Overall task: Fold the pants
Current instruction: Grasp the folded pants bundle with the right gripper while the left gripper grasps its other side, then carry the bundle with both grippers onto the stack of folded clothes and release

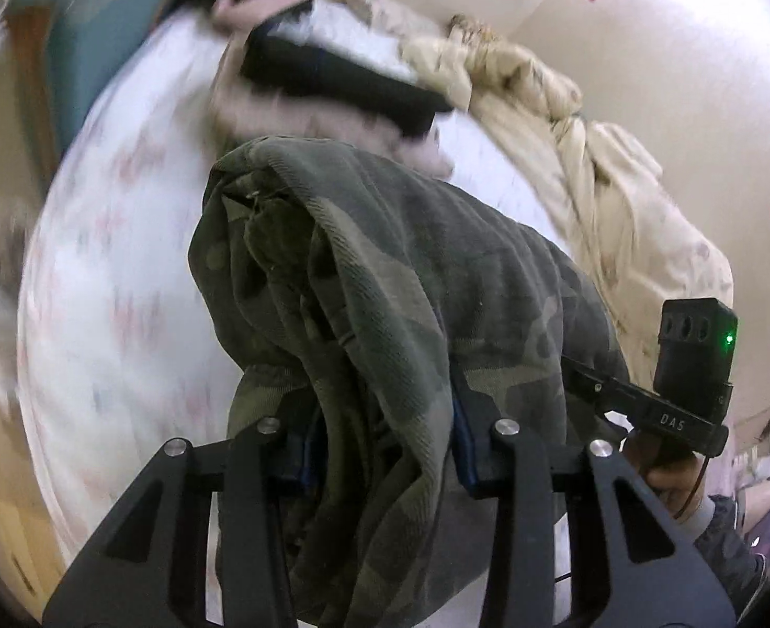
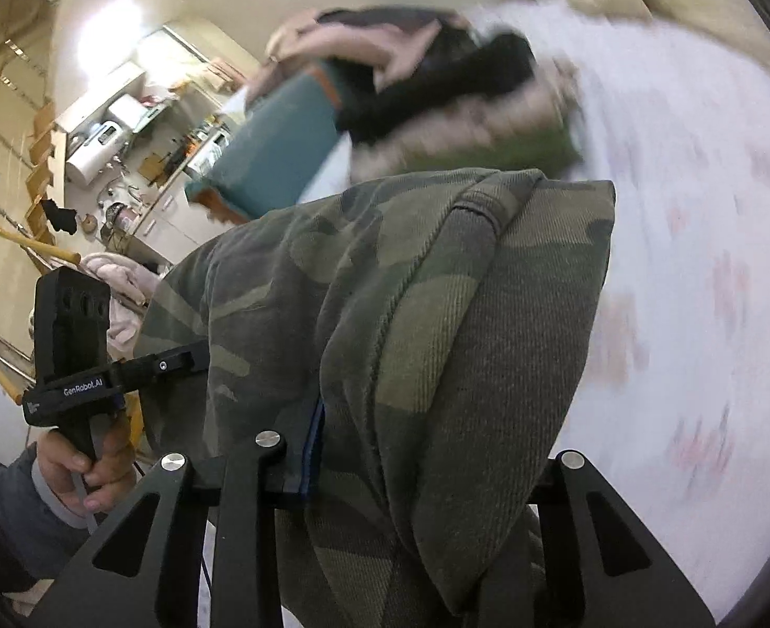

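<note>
The camouflage pants [image 1: 385, 282] are clamped by the left gripper [image 1: 380, 450] and the right gripper [image 2: 421, 450], bunched at frame centre above the white sheet [image 1: 123, 288].

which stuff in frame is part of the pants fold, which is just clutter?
In the job:
- camouflage pants, bunched
- left gripper, shut on the pants
- right gripper, shut on the pants
- white bedsheet underneath

Lying about:
- black garment on a pink one
- beige quilt
- teal headboard
</note>
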Demonstrator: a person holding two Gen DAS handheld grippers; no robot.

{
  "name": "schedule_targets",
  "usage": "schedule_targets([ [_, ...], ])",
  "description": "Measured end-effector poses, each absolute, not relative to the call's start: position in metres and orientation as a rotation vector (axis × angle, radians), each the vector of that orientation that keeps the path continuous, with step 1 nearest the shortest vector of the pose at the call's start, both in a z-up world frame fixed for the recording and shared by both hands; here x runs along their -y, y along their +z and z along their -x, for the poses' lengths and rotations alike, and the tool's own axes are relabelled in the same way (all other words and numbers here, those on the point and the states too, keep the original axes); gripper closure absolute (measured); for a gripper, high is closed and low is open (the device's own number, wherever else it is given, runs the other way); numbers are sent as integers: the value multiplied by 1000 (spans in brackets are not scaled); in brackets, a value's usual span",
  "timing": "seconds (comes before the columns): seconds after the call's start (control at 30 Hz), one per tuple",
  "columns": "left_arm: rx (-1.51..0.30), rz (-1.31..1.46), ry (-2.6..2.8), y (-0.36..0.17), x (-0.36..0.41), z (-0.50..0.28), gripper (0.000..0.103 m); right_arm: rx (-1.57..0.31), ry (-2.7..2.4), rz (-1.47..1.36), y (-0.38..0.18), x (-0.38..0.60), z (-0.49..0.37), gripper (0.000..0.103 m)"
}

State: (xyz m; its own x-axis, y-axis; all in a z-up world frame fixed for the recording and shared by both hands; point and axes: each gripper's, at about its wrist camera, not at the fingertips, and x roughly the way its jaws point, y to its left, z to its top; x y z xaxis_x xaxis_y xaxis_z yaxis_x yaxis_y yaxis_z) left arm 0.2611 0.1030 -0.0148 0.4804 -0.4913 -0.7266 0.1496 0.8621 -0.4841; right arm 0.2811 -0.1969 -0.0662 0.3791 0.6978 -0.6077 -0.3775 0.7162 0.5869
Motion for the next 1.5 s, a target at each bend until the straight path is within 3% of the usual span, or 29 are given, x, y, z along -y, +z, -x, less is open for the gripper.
schedule_targets([
  [0.33,-879,341,-371,34,-118,-507,67,-847,660,-205,13,159,-499,70],
  [0.5,-994,333,-352,-11,-126,-601,64,-995,580,-159,-17,137,-609,68],
  [0.6,-1071,307,-291,-59,-128,-624,59,-1098,553,-173,-67,131,-641,55],
  [0.63,-1069,302,-289,-68,-128,-626,58,-1109,549,-197,-79,134,-645,48],
  [0.77,-1032,271,-307,-79,-120,-630,54,-1109,548,-393,-118,162,-654,47],
  [0.87,-1001,270,-245,-75,-116,-629,52,-1091,489,-369,-121,157,-650,44],
  [1.03,-969,164,-138,-51,-117,-607,21,-1095,434,-281,-87,146,-633,28],
  [1.33,-1050,93,76,-41,-161,-518,21,-1034,405,-137,-18,179,-540,27],
  [1.5,-953,134,36,-12,-170,-428,21,-905,411,-110,17,195,-438,21],
])
